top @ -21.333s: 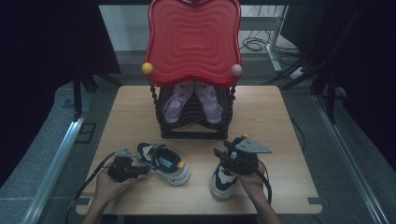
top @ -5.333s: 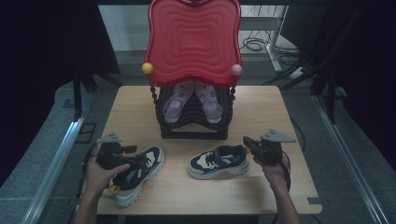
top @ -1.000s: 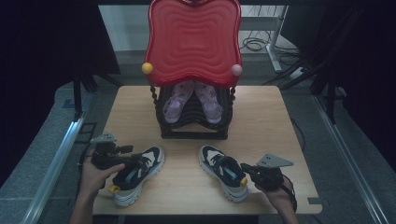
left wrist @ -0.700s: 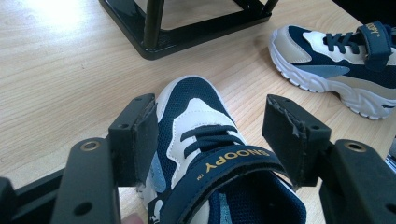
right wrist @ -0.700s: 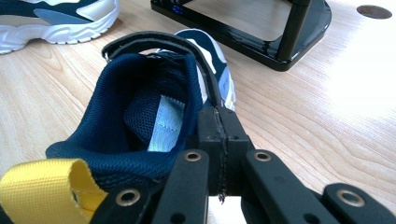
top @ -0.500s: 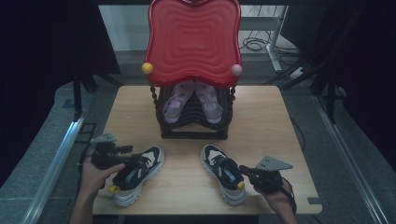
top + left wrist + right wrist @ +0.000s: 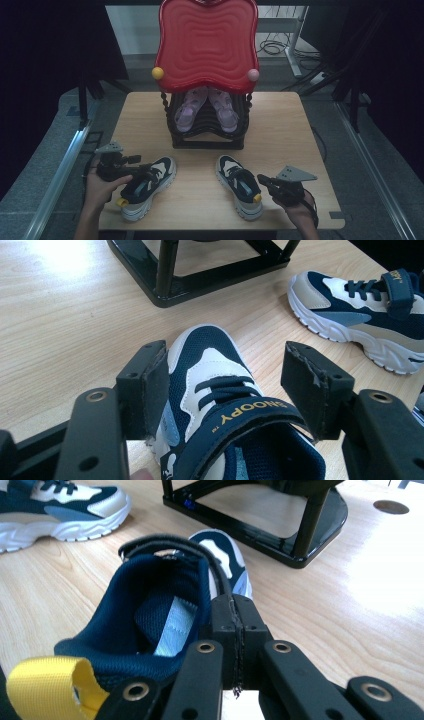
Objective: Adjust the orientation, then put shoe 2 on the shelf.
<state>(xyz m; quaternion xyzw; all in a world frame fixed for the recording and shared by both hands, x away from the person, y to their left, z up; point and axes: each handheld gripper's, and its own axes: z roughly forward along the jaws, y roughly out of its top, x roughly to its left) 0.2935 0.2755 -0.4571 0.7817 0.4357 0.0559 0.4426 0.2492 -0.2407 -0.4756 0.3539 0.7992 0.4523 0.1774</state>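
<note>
Dim, dark-edged high view; bright glare patches on the table (image 7: 60, 255) close up.

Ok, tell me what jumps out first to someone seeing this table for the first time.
A big wavy red board towers over the far middle of the table, with a black rack beneath it holding lilac sandals. Nearer the person lie two navy-and-white sneakers: the left sneaker sits between the left gripper's open jaws, and the right sneaker has the shut right gripper beside its collar.
</note>
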